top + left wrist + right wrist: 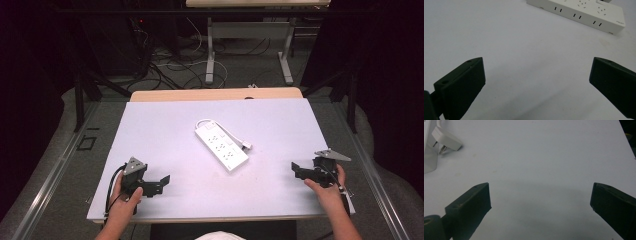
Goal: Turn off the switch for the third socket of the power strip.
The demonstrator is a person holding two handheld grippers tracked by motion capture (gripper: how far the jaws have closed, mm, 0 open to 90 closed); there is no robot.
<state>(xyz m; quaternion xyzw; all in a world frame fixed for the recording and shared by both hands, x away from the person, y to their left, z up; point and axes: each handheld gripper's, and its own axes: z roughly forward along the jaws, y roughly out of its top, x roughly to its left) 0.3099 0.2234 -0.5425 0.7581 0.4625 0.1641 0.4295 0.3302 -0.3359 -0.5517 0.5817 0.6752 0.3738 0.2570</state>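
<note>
White plastic power strip (221,144), long and flat, lies mid-surface (165,125), its plug (246,146) beside it; my left tongs (161,184) and right tongs (296,170) gape wide, gripping nothing, well apart from it.

The power strip (221,144) is white, with small dark slots in rows along its top, and its cord (235,136) and plug (447,139) are white too. The table (165,130) is a pale grey-white with a light wood edge at the back. Both grippers, left (166,178) and right (294,168), are black with 2 black jaws each, topped by grey plates.
</note>
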